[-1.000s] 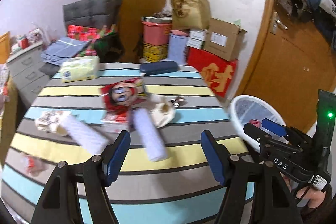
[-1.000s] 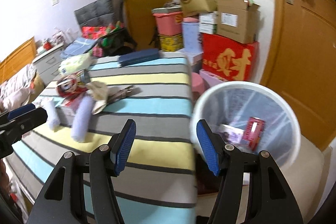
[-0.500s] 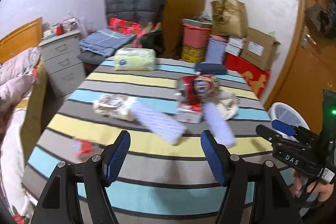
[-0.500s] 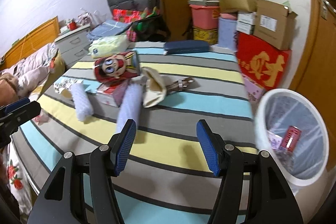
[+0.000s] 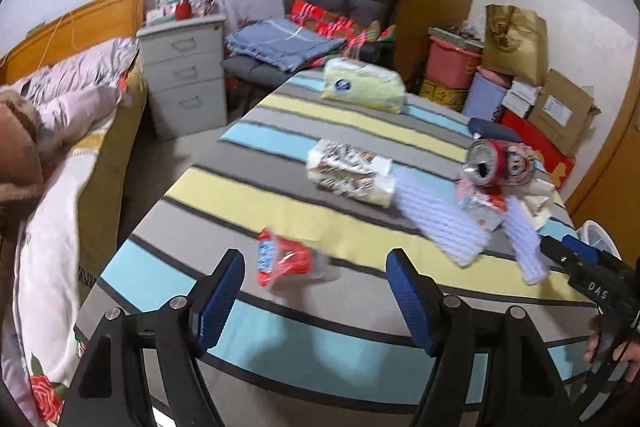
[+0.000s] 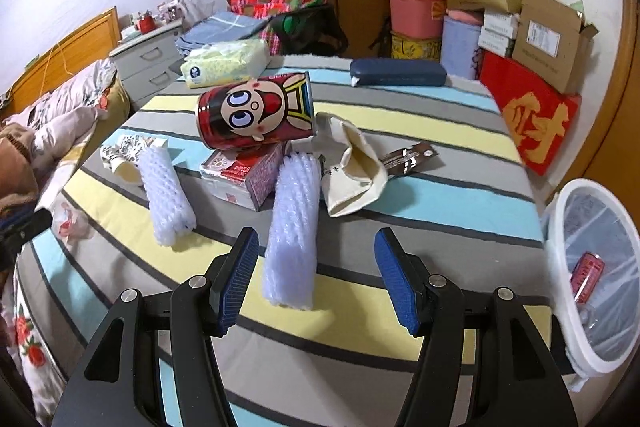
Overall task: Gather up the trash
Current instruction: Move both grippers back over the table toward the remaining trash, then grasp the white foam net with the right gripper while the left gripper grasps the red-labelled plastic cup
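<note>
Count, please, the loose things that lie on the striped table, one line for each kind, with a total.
White foam net sleeves: 2
Drink cans: 1
Tissue packs: 2
Small cartons: 1
Cloth pouches: 1
Brown wrappers: 1
Red wrappers: 1
Dark blue cases: 1
Total: 10

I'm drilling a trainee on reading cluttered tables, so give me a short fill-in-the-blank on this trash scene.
1. The red cartoon can lies on its side on top of a small ____.
2. The foam sleeve nearest the right gripper lies ____ its two blue pads.
3. The white bin with a red item inside stands off the table's ____ side in the right wrist view.
4. The crumpled wrapper ahead of the left gripper is mostly ____ in colour.

Missing words: box; between; right; red
</note>
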Demonstrator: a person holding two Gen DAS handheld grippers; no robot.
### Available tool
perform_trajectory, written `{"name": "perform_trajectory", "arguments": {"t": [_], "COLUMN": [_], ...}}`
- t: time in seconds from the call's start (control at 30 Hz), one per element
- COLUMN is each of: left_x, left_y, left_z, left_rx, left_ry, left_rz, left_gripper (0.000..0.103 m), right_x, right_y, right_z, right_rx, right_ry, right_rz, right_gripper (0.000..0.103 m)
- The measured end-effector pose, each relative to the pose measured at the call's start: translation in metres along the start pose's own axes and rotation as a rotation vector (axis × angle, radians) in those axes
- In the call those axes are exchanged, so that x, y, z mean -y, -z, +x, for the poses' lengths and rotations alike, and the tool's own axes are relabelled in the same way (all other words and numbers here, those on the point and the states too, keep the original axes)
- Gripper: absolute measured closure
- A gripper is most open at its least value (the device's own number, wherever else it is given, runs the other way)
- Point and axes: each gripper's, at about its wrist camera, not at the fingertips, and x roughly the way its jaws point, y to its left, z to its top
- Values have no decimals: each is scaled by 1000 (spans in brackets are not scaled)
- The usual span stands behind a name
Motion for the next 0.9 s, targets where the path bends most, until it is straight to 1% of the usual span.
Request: {"name": "perform_trajectory", "arguments": {"t": [0.1, 0.17, 0.23, 0.27, 0.3, 0.33, 0.4, 0.47, 0.57, 0.67, 0.77, 0.8, 0.9], "left_x": [-11, -14, -21, -25, -26, -26, -27, -31, -30, -28, -26, -25, -23], "left_y": [1, 3, 4, 4, 6, 6, 6, 5, 2, -2, -6, -8, -9], "left_z": [11, 19, 26, 29, 31, 33, 39, 44, 45, 50, 55, 58, 66], "left_rx": [-24, -36, -56, -62, -58, -55, -76, -92, -77, -80, -71, -77, -94], "left_ry": [-8, -38, -40, -49, -77, -89, -72, -16, -8, 20, -11, -14, -60], "left_rz": [-29, -27, -43, -53, -49, -33, -29, -62, -59, -50, -26, -18, 23], "left_gripper": [30, 30, 30, 30, 30, 30, 30, 30, 30, 30, 30, 30, 30], "right_x": [-4, -5, -5, -5, -5, -5, -5, -7, -7, -7, -5, -5, -4], "right_y": [-2, -3, -3, -3, -4, -4, -5, -4, -6, -7, -8, -8, -8], "right_z": [5, 9, 13, 14, 15, 16, 18, 19, 21, 23, 26, 26, 28], "right_rx": [-15, -27, -44, -49, -52, -53, -60, -66, -67, -76, -77, -81, -90], "right_ry": [19, 29, 36, 43, 46, 45, 40, 49, 47, 45, 45, 46, 43], "right_rz": [-6, -9, -7, -4, -2, -1, -3, -13, -23, -15, -6, -5, -2], "right_gripper": [41, 41, 41, 41, 41, 41, 41, 41, 41, 41, 41, 41, 41]}}
